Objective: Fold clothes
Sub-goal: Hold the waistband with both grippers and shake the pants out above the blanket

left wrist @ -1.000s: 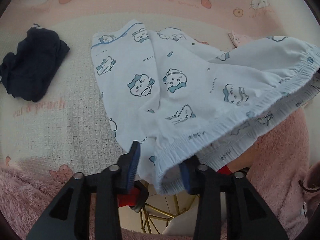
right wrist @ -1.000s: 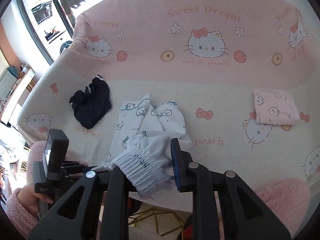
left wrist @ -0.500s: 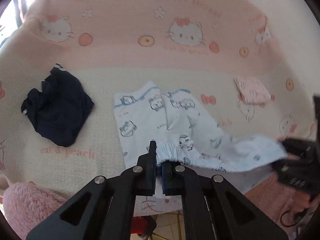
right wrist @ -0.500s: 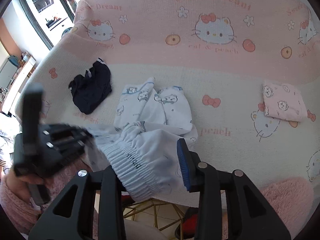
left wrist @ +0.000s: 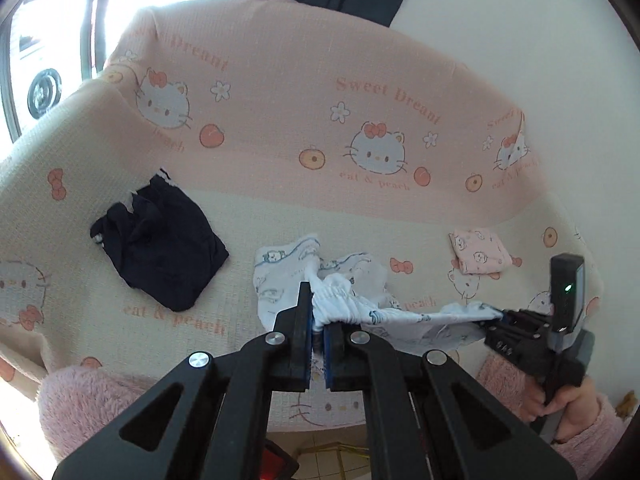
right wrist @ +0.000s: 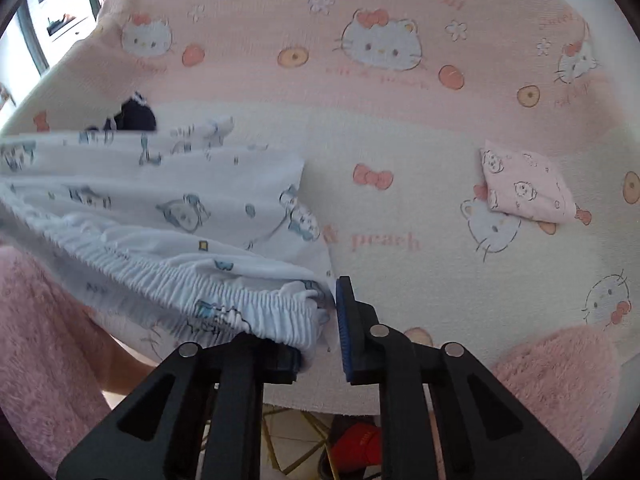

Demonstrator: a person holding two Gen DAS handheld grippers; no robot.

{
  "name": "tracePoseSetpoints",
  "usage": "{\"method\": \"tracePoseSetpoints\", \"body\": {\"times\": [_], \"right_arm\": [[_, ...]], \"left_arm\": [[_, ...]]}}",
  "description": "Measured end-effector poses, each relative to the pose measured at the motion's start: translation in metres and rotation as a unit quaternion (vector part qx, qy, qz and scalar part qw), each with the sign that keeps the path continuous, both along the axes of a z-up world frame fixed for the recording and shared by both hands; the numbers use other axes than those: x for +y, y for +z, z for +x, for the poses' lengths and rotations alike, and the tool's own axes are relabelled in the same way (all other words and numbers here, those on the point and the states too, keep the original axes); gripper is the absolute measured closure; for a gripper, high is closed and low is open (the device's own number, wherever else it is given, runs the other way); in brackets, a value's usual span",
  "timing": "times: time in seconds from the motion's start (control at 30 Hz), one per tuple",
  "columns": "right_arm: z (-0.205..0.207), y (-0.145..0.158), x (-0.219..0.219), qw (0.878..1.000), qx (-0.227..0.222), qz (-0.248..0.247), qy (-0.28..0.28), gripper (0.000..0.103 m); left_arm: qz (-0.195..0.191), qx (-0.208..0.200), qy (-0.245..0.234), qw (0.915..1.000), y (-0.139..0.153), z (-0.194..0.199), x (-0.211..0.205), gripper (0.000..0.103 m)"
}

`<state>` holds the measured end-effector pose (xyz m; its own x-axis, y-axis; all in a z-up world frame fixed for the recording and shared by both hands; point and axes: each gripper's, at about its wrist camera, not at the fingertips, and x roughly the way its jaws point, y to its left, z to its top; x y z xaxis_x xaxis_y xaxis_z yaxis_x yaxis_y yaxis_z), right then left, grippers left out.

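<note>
Left wrist view: the left gripper (left wrist: 318,330) is clamped tight on the shorts' (left wrist: 352,300) gathered elastic waistband. The right gripper (right wrist: 320,320) is closing, bunched waistband between its fingers. White cartoon-printed cotton stretches between them above the waffle-weave sofa cover (left wrist: 280,216); crumpled navy garment (left wrist: 160,248) far left, folded pink garment (left wrist: 480,252) far right.

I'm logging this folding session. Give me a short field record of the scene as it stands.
surface: sofa cover with cat print
item in work: white printed shorts, waistband stretched between both grippers
left hand-held gripper: shut on waistband
right hand-held gripper: jaws closing, waistband between them
unfolded: dark garment, crumpled, left of shorts
folded: pink garment, to the right
</note>
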<state>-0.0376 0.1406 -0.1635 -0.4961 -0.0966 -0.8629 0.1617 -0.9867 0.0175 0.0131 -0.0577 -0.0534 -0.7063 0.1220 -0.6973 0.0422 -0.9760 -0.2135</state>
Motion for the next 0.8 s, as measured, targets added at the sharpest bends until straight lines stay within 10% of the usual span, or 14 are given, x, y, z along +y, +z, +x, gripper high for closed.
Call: {"method": "tracePoseSetpoints", "body": {"times": [0.17, 0.3, 0.47, 0.63, 0.8], "right_arm": [[0.008, 0.134, 0.012, 0.989, 0.146, -0.03, 0.023, 0.089], [0.031, 0.199, 0.027, 0.974, 0.18, -0.118, 0.067, 0.089], [0.047, 0.214, 0.041, 0.974, 0.198, -0.099, 0.047, 0.089], [-0.014, 0.162, 0.046, 0.992, 0.124, -0.04, 0.004, 0.089], [-0.021, 0.223, 0.049, 0.973, 0.228, -0.034, 0.012, 0.089]], "left_arm": [[0.008, 0.09, -0.027, 0.9956, 0.076, 0.005, 0.013, 0.099], [0.035, 0.126, -0.055, 0.9899, 0.11, 0.015, 0.017, 0.099], [0.027, 0.074, -0.067, 0.9947, 0.081, -0.019, 0.022, 0.099], [0.028, -0.015, -0.084, 0.996, 0.031, -0.093, 0.042, 0.099], [-0.004, 0.137, -0.096, 0.9858, 0.124, -0.065, 0.061, 0.099]]}}
